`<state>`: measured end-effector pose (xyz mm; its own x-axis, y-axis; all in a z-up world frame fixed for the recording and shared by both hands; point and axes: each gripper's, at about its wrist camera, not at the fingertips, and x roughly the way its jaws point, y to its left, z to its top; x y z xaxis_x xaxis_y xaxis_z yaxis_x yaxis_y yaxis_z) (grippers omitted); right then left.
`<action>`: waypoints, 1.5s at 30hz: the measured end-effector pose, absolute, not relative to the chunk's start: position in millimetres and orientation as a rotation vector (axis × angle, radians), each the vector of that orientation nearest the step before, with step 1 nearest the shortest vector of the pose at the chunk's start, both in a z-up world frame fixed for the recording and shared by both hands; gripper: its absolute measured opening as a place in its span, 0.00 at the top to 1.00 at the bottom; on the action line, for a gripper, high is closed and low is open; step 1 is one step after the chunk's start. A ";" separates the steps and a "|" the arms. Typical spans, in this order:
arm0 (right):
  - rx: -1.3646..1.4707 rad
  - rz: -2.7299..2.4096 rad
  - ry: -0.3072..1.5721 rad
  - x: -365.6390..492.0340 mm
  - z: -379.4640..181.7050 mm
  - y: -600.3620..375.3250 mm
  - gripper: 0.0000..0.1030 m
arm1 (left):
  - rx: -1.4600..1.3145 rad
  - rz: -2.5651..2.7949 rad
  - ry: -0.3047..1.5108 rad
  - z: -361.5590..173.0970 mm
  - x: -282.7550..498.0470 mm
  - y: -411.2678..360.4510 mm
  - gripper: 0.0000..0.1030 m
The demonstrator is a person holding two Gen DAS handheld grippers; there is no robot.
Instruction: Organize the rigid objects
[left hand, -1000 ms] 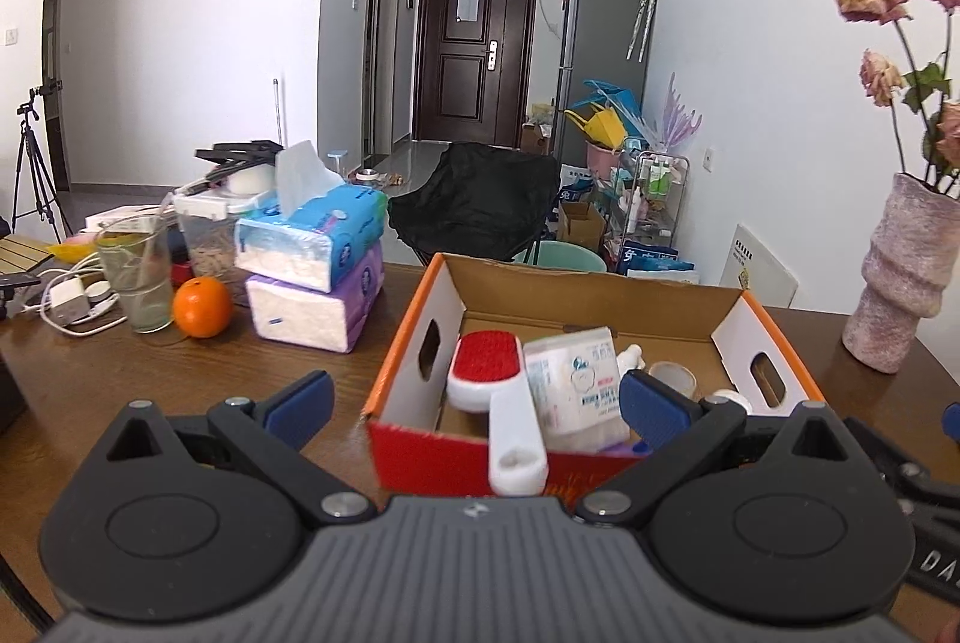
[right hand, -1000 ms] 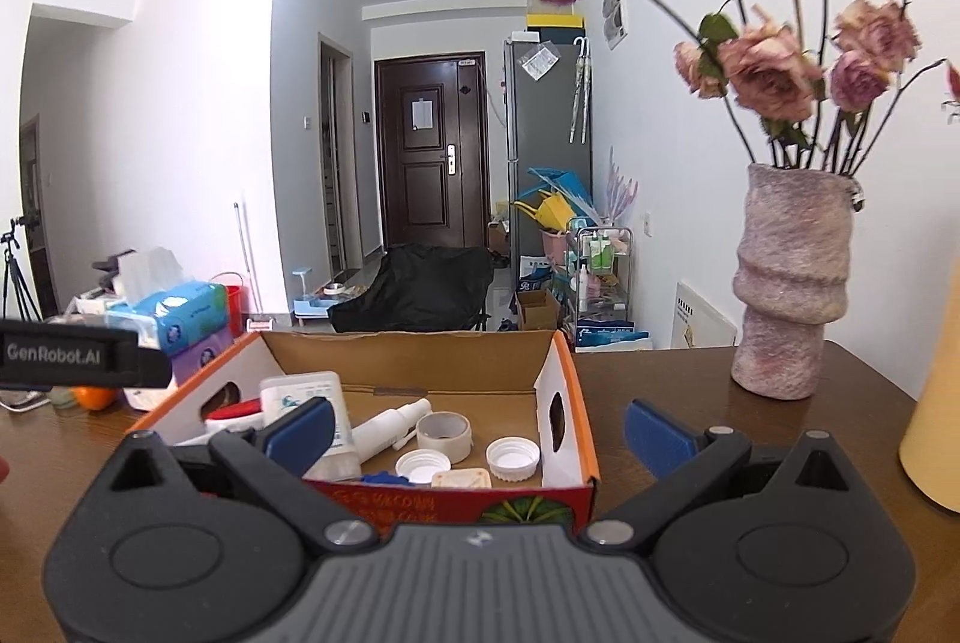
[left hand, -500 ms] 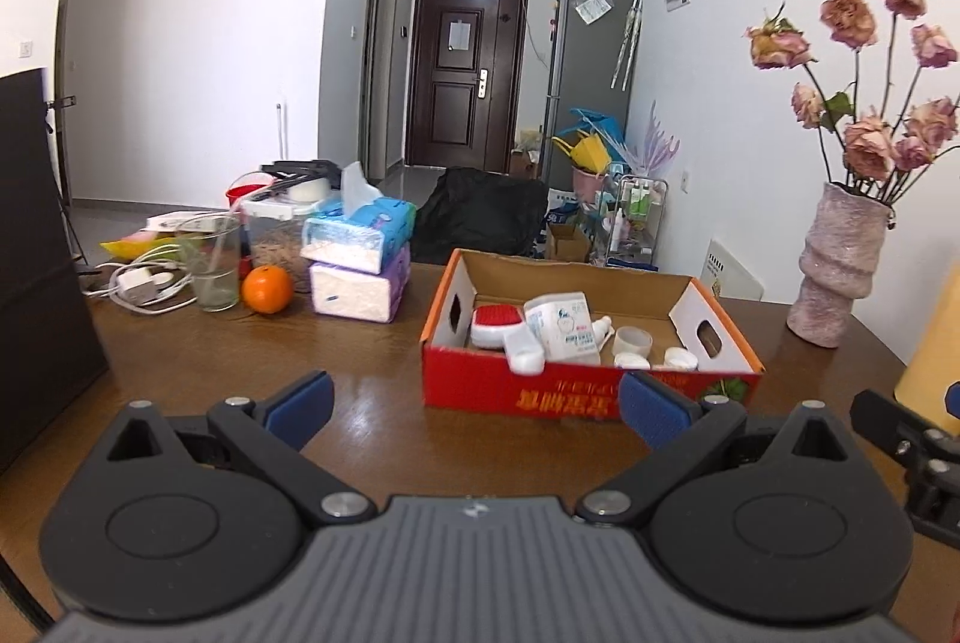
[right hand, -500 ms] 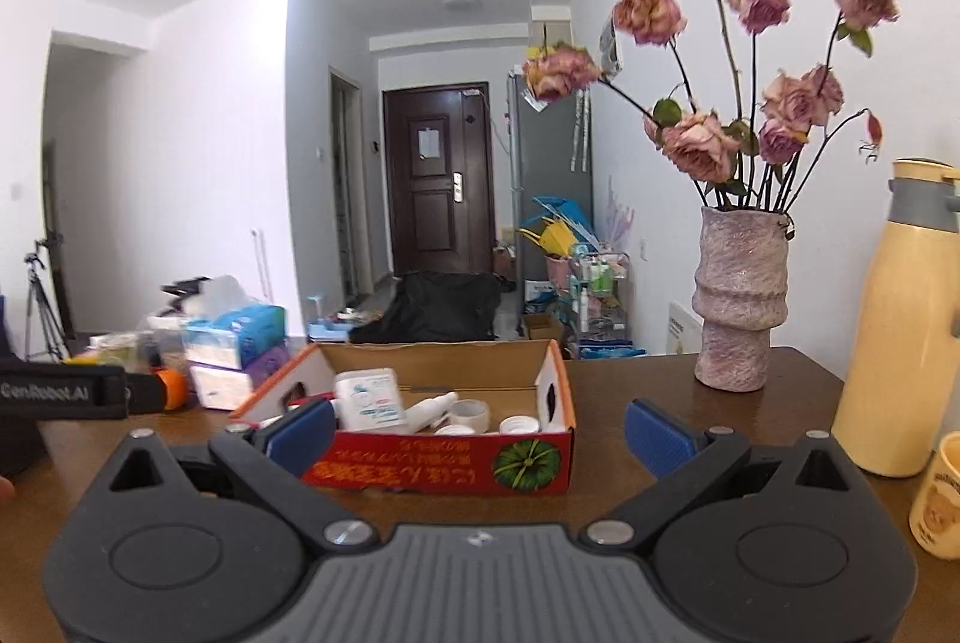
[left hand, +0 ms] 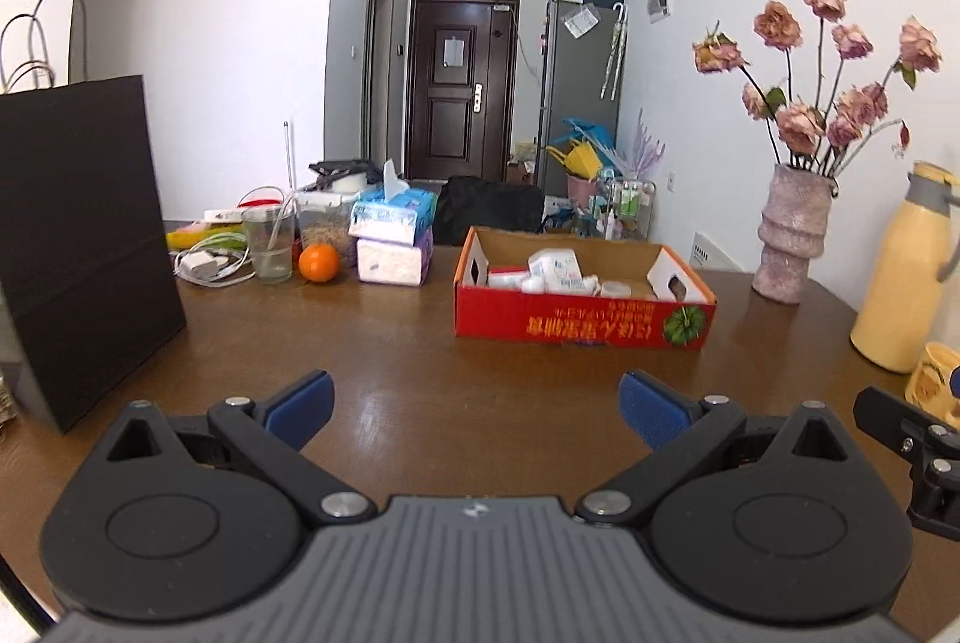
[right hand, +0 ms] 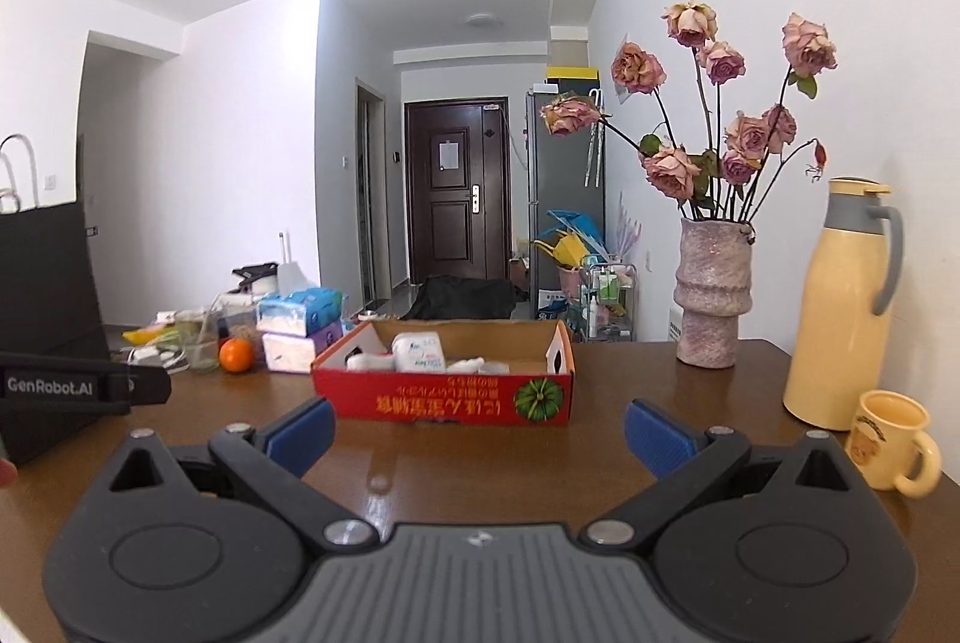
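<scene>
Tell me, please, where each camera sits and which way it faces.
Left wrist: on the left claw, open over the table, facing the red box and door; the right claw's edge shows at far right.
Right wrist: on the right claw, open, facing the same box; the left claw's side shows at left.
Shared: box, vase, orange, black bag.
</scene>
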<state>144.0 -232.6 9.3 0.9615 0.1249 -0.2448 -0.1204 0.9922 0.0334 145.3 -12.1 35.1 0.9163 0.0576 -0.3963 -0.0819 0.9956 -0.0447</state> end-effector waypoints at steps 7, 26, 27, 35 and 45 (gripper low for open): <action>0.012 0.124 0.259 98.0 2.9 -230.2 0.00 | -0.051 0.065 0.428 23.4 106.9 -10.3 0.00; -0.012 0.114 0.254 61.7 4.2 -228.2 0.00 | -0.048 0.058 0.422 21.1 79.5 -9.4 0.00; -0.013 0.114 0.253 61.0 4.4 -228.0 0.00 | -0.048 0.057 0.422 21.1 79.4 -9.4 0.00; -0.017 0.115 0.255 60.3 5.1 -226.4 0.00 | -0.047 0.057 0.421 20.7 77.6 -9.2 0.00; -0.024 0.113 0.261 60.7 4.5 -225.1 0.00 | -0.035 0.059 0.413 23.9 72.8 -12.1 0.00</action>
